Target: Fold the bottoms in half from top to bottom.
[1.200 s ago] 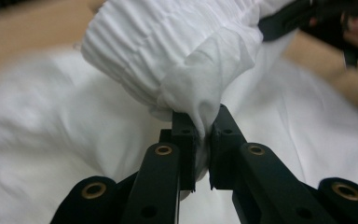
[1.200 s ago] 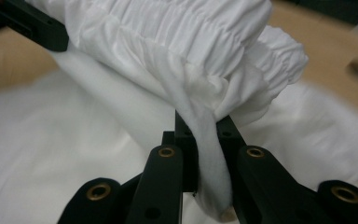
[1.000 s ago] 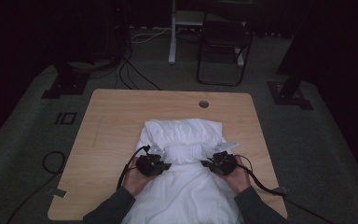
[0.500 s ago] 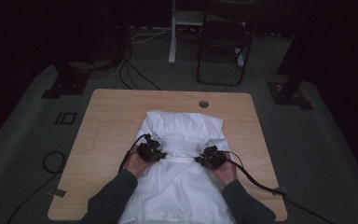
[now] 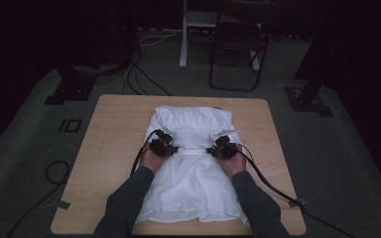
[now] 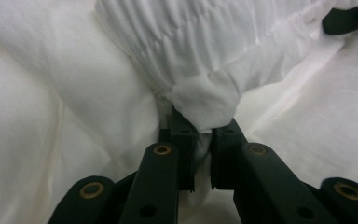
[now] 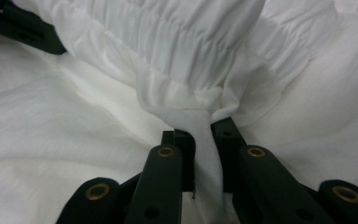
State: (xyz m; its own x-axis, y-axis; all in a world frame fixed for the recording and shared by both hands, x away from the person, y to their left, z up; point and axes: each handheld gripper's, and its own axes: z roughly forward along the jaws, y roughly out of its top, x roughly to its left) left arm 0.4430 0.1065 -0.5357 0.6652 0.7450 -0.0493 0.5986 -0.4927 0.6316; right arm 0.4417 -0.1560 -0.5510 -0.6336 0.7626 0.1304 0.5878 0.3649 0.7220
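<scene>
1. A white cotton garment with a gathered, elasticated band (image 5: 192, 148) lies spread along the middle of the light wooden table (image 5: 114, 129).
2. The left gripper (image 5: 164, 148) sits at the band's left end, its black jaws pinching a bunched fold of white cloth (image 6: 204, 100).
3. The right gripper (image 5: 221, 148) sits at the band's right end, jaws clamped on a twisted strip of the same fabric.
4. The gathered band is folded over and stretched between the two grippers.
</scene>
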